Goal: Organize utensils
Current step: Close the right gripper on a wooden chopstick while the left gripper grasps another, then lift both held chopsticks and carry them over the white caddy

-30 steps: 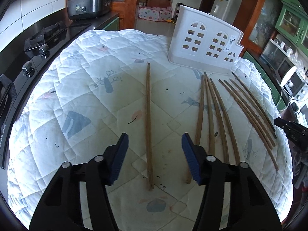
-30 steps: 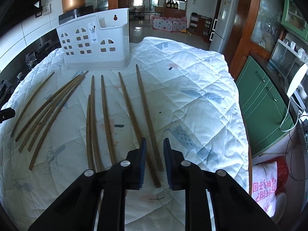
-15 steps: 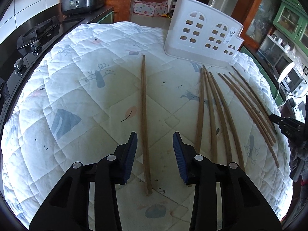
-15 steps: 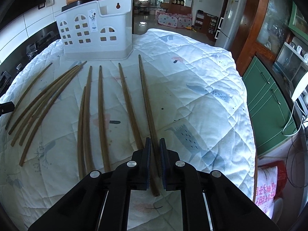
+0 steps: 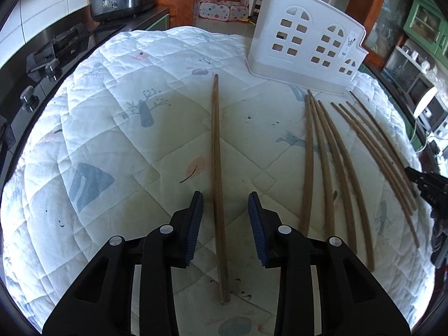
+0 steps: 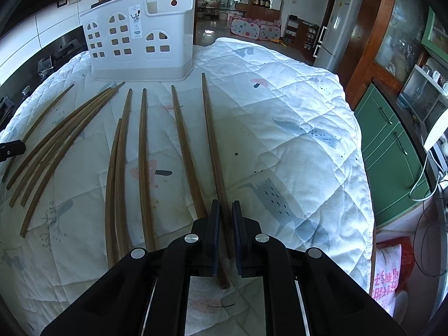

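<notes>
- The right gripper (image 6: 224, 215) has narrowed its fingers onto the rightmost long brown wooden chopstick (image 6: 212, 145); pickup looks imminent.
- The left gripper (image 5: 225, 210) has half-closed around the lone chopstick (image 5: 216, 168), not touching.
- White plastic utensil holder (image 6: 140, 47) waits at 11 o'clock on the quilted tabletop (image 6: 294, 140).

Brown chopsticks (image 5: 217, 184), white holder (image 5: 305, 44), white quilt (image 5: 112, 128) with pastel prints

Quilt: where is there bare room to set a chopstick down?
Free: the quilt left of the lone chopstick, and right of the chopstick between the right gripper's fingers. Crowded: the chopstick rows before the white holder.
</notes>
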Motion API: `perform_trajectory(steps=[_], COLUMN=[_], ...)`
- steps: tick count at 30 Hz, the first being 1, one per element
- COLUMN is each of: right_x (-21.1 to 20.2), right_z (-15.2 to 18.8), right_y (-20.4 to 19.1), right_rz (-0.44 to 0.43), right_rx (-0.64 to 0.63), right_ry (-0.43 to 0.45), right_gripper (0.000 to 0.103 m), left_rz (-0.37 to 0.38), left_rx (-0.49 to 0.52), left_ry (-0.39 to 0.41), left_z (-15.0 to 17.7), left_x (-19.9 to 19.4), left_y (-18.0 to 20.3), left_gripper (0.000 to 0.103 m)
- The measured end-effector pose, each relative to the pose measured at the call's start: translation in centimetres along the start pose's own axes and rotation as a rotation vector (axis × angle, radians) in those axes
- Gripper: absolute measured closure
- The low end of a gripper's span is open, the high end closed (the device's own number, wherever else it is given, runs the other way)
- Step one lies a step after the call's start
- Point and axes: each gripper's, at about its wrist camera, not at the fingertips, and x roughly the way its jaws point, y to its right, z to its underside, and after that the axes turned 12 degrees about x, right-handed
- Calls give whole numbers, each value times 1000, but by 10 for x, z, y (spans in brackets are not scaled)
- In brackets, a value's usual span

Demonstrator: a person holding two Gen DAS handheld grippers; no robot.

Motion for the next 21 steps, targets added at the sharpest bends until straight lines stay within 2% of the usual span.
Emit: perform_trajectory(steps=[4,5,7,15,21], right_x=[-1,-1,-3,-27,-69], right_z=[2,2,2,1,-10], right_y=[-3,-4,-3,-6,-14], right_rz=[21,21,18,-5,-27], right_rx=[-20,-17,-5,36,58], right_ry=[17,18,20,61,157], right_gripper=[94,95,95,96,96], left_rz=[-65,-68,-76,-48,-7], left_rx=[50,48,46,31,16], left_ry=[-9,-9,-12,32,98], left_z=[-1,-2,-3,-7,-14], left_x=[0,0,0,-18,-45], left_y=[7,6,5,4,2], left_gripper=[84,90,95,98,98])
